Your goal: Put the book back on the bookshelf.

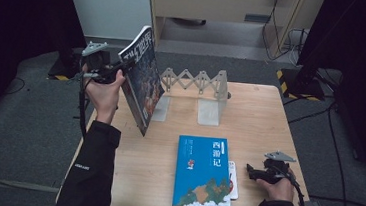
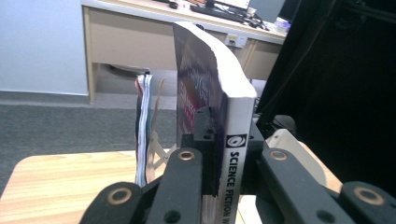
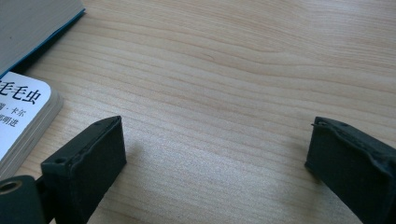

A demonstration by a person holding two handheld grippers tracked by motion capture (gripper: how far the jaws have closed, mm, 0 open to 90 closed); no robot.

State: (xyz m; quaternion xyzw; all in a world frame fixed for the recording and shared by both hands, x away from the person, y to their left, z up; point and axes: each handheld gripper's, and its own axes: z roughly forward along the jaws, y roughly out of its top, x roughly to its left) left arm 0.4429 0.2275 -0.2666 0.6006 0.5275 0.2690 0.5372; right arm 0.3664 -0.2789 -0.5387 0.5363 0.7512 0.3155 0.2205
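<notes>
wooden table (image 1: pixel 265 115); left tongs (image 1: pixel 124 66) clamp magazine (image 1: pixel 142 79) (seemingly tilted).

Even overhead light brightens the bench (image 1: pixel 260 115) in the high view, while the sides fall into darkness. In the left gripper view the nearby magazine (image 2: pixel 219 121) looks soft and slightly blurred. The right gripper view shows crisp wood grain with faint shadows under the fingers (image 3: pixel 93 158).

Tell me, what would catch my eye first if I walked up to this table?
Probably the science fiction magazine, lifted off the table's left side and clamped in the left gripper. Next, the blue book lying flat near the front edge, with the right gripper open beside it. Behind stands a folding metal book rack.
</notes>
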